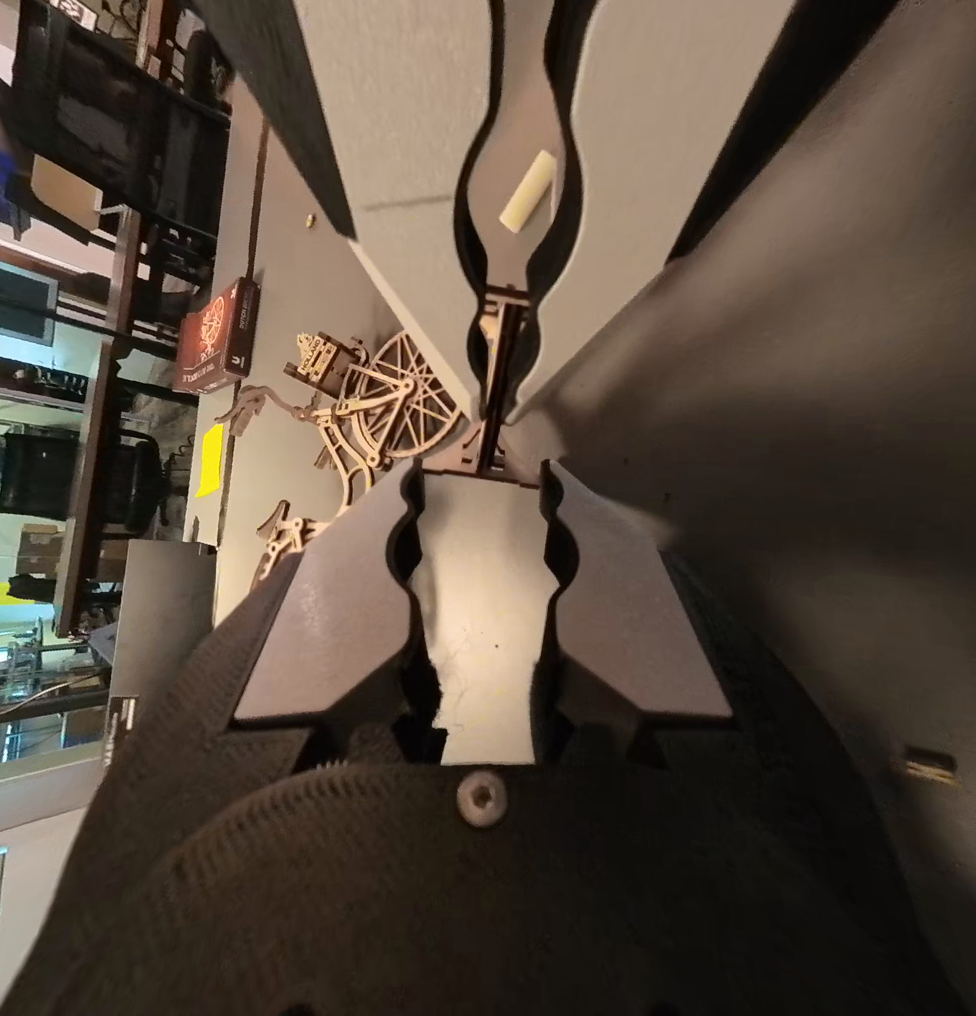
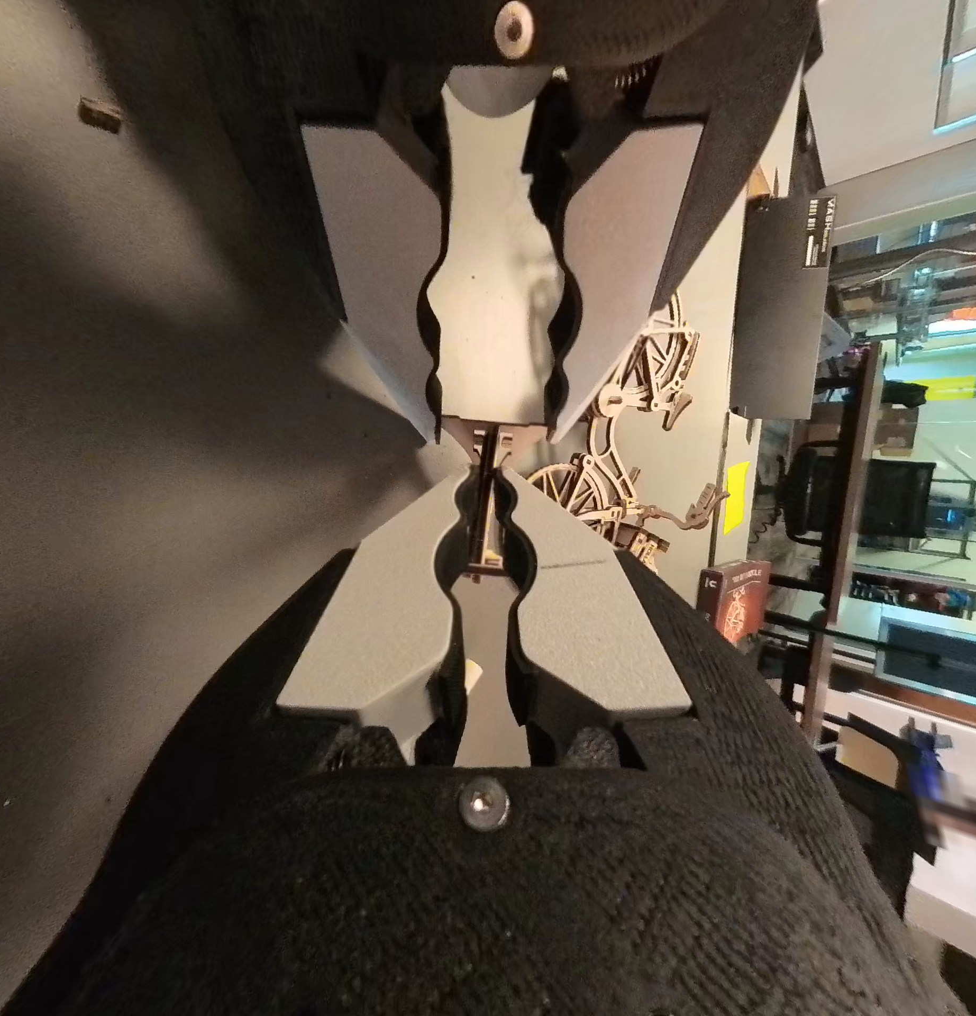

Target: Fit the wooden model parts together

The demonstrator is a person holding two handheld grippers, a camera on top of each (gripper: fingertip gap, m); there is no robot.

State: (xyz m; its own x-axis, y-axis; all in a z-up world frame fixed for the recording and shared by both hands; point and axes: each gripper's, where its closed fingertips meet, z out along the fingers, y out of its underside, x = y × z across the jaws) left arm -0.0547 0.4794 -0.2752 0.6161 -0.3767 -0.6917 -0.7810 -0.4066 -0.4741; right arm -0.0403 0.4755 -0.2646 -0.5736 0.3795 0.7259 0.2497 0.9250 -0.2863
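In the left wrist view my left gripper (image 1: 480,479) is shut on a broad dark wooden part (image 1: 447,474) held across its tips. My right gripper (image 1: 496,408) faces it tip to tip from above, shut on a thin dark wooden part (image 1: 501,352) seen edge-on. The thin part stands against the broad one where the tips meet. In the right wrist view my right gripper (image 2: 483,486) grips the thin part (image 2: 483,522), and the left gripper (image 2: 494,435) above holds the broad part (image 2: 521,431). How the two parts join is hidden by the fingers.
A pale wooden bicycle model (image 1: 375,407) lies on the grey table (image 1: 287,231) behind the grippers; it also shows in the right wrist view (image 2: 612,440). A dark red box (image 1: 222,341), a yellow note (image 1: 211,462), a cream peg (image 1: 527,192) and a black panel (image 1: 161,605) lie nearby. My two grippers' fingertips are within a few centimetres of each other.
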